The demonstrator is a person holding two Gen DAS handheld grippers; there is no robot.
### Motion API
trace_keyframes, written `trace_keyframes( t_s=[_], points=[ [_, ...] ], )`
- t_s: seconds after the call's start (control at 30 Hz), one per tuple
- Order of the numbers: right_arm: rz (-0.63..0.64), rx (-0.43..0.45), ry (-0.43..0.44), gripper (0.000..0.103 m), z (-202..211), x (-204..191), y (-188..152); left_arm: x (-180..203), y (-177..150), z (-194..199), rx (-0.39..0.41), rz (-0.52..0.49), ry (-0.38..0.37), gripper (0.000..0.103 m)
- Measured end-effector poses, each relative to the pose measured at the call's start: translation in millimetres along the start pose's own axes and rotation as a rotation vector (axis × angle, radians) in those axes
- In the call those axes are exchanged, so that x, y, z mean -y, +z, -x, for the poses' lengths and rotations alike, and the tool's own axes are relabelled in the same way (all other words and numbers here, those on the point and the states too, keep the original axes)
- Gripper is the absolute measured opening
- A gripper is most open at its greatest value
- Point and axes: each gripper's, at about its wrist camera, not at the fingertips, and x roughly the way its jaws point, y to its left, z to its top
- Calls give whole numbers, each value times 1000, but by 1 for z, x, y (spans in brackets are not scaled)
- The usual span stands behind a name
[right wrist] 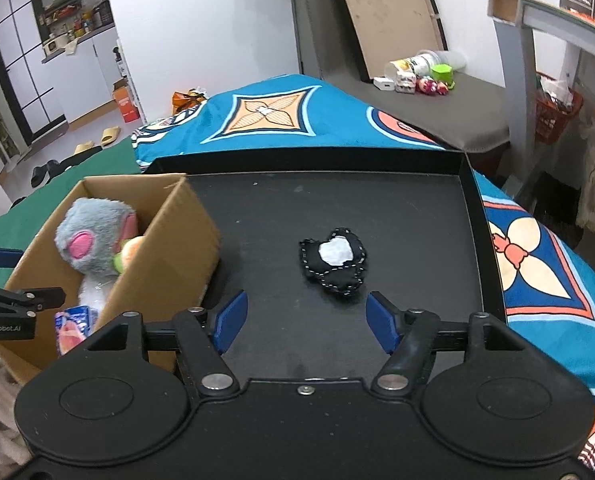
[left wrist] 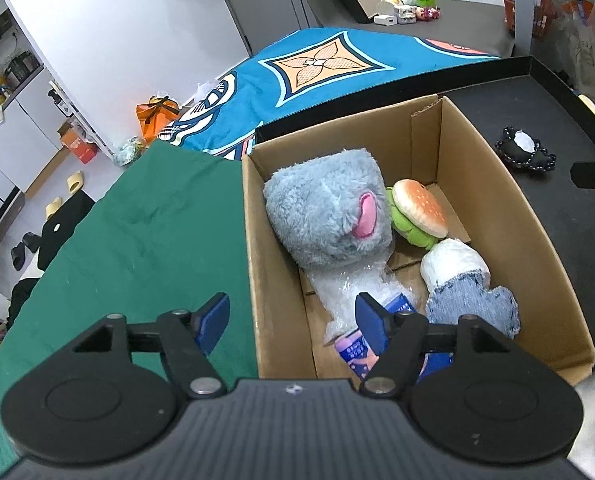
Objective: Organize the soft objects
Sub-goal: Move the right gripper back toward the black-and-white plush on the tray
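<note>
While both sets of tongs stand spread with nothing between their pads, most of the sorting looks done. Nearest, the left tongs [left wrist: 293, 322] hang over the near end of the cardboard box [left wrist: 497, 184], where a wrapped packet [left wrist: 353, 350], a denim-and-white soft piece [left wrist: 463, 280], a burger toy [left wrist: 419, 210] and a grey plush [left wrist: 325, 216] already lie packed together. The right tongs [right wrist: 305, 320] point at the black tray [right wrist: 417, 208], with the black stitched plush [right wrist: 335, 266] just beyond their tips, lying alone and apart from the box; I judge it the one piece left to gather. Only the left view shows the box's full contents. Only the right view shows the rest of the tray bare. Farther off lies the patterned blue blanket [right wrist: 265, 116].
</note>
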Motion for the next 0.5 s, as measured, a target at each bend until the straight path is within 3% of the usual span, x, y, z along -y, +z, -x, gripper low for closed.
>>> trace_keyframes(
  t_s=[0.5],
  points=[
    [-46,-27,9,60,-42,28,5,9,13,-13,-17,-14,30,68]
  ],
)
